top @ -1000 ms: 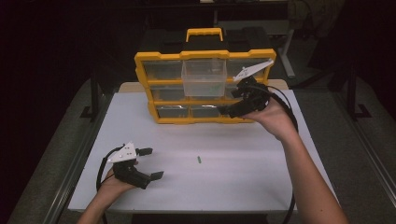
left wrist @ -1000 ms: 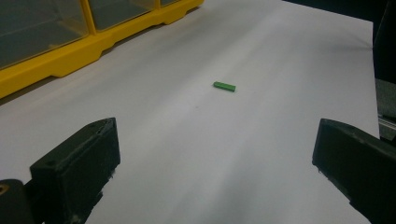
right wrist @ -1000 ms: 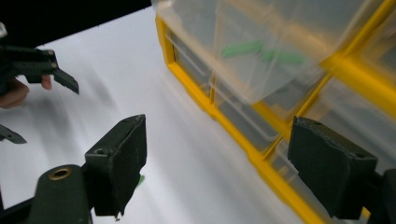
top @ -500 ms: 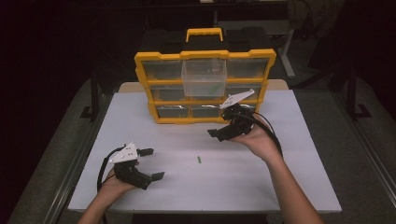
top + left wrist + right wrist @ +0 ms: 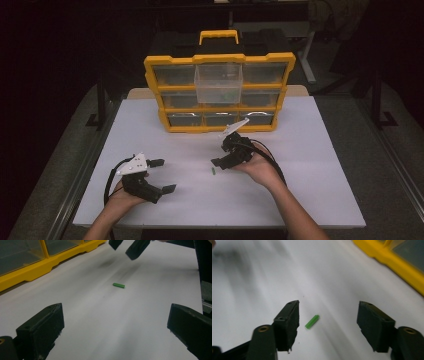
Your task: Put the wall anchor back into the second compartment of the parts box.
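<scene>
1. A small green peg (image 5: 213,171) lies flat on the white table (image 5: 320,190), near the middle of the top and nearer the person's edge than the far one.
2. The right gripper (image 5: 221,161) hangs low over the peg with its jaws apart. They have just been closing, yet in the right gripper view the peg (image 5: 312,321) sits between them, close to one jaw and touched by neither.
3. The left gripper (image 5: 163,175) rests near the table's front left corner, jaws spread wide with nothing between them; the left gripper view looks across bare table to the peg (image 5: 118,285).
4. A yellow drawer cabinet (image 5: 220,60) stands at the far edge, and one clear drawer (image 5: 218,82) juts out of its top row.
</scene>
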